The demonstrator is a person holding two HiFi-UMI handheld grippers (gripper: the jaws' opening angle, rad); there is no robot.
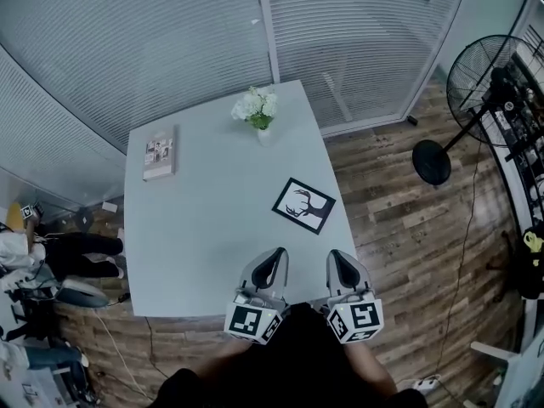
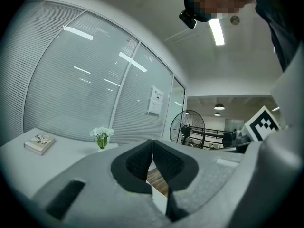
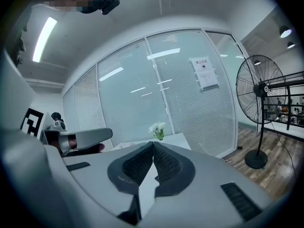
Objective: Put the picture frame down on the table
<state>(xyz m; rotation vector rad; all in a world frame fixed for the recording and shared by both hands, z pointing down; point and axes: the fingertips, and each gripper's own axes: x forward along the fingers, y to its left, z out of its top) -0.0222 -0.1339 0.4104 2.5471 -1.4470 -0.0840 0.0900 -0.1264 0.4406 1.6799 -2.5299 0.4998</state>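
Observation:
The picture frame (image 1: 303, 205), black-edged with a dark antler print on white, lies flat on the pale table (image 1: 204, 228) near its right edge. My left gripper (image 1: 277, 257) and right gripper (image 1: 337, 260) hover side by side over the table's near edge, short of the frame. Both are shut with nothing between the jaws. The left gripper (image 2: 152, 143) points level across the table in its own view. In the right gripper view my right gripper (image 3: 153, 145) points toward the flowers, and the left gripper's body (image 3: 78, 137) shows at the left.
A vase of white flowers (image 1: 257, 109) stands at the table's far edge. A book (image 1: 159, 153) lies at the far left. A standing fan (image 1: 484, 83) is on the wooden floor to the right. Glass walls with blinds (image 1: 170, 41) close off the back. A person (image 1: 51, 253) sits at left.

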